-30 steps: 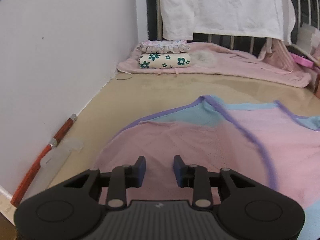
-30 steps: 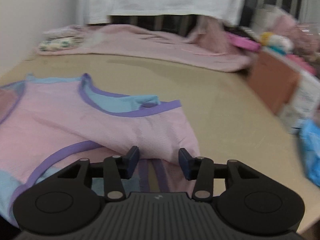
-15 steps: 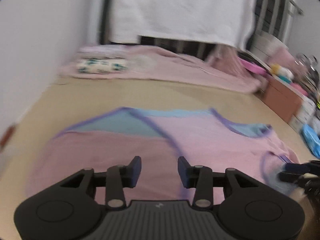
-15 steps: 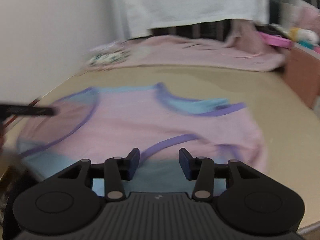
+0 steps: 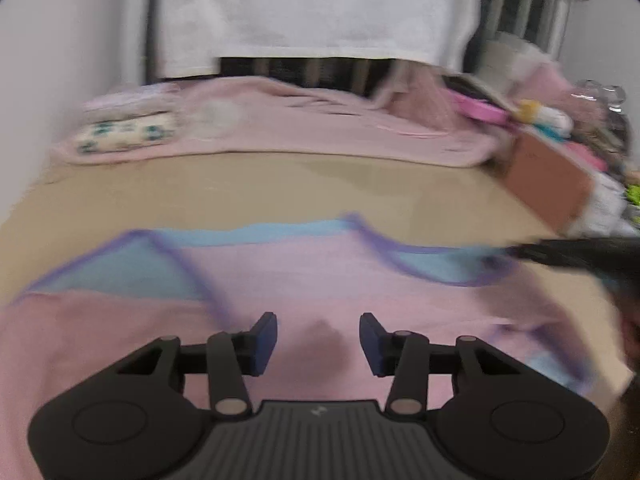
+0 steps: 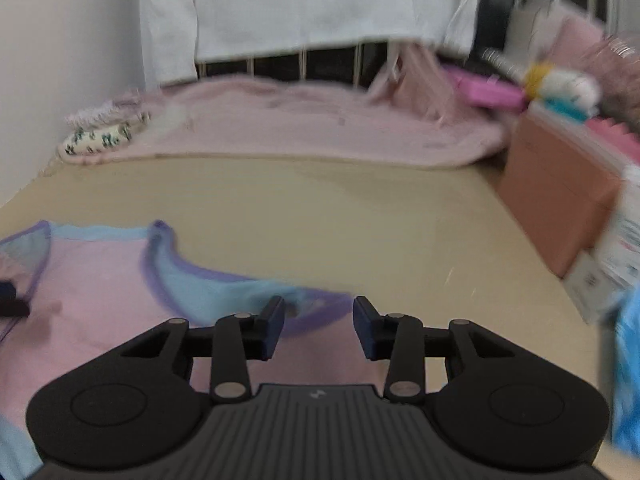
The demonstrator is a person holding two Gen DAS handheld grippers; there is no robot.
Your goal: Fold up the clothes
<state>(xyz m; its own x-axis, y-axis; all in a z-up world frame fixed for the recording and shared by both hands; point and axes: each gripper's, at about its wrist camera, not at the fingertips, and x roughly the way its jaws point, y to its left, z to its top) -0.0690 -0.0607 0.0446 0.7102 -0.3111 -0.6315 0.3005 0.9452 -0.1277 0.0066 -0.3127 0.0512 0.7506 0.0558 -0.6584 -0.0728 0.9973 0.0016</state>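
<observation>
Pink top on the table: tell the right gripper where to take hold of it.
Take the purple-trimmed edge of the pink top just ahead of the right gripper. Come in low from the near side, one of the jaws slipping under. It lies flat on the table, so only edges offer a pinch.

One pink garment (image 5: pixel 320 280), two folded items (image 5: pixel 124 134), one blanket (image 5: pixel 320 128), one box (image 6: pixel 556 196).

Right hand-held gripper (image 6: pixel 319 328), jaws parted and just closing, nothing between, over pink garment's (image 6: pixel 100 292) purple-edged corner
</observation>
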